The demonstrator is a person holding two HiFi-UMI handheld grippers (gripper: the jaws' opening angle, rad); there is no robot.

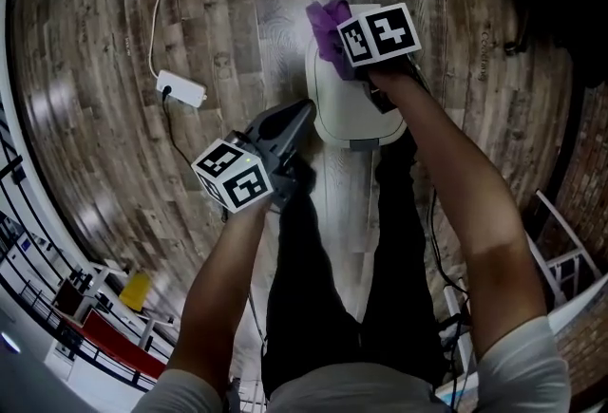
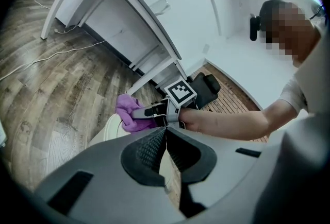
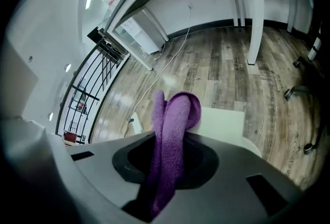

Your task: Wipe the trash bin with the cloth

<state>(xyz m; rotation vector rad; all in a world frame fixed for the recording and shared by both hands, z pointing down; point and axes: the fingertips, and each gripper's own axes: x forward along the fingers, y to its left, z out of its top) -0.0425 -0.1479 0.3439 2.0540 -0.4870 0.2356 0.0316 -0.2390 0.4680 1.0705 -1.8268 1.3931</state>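
A white trash bin stands on the wood floor in front of the person's legs. A purple cloth lies on the far left of its lid, with my right gripper shut on it. In the right gripper view the cloth runs up between the jaws and folds over onto the white lid. My left gripper hovers at the bin's near left side, shut and empty. The left gripper view shows its pads meeting, with the right gripper, cloth and bin beyond.
A white power strip with cables lies on the floor to the left of the bin. A metal rack with a yellow item is at the lower left. White desk legs and a chair base stand beyond the bin.
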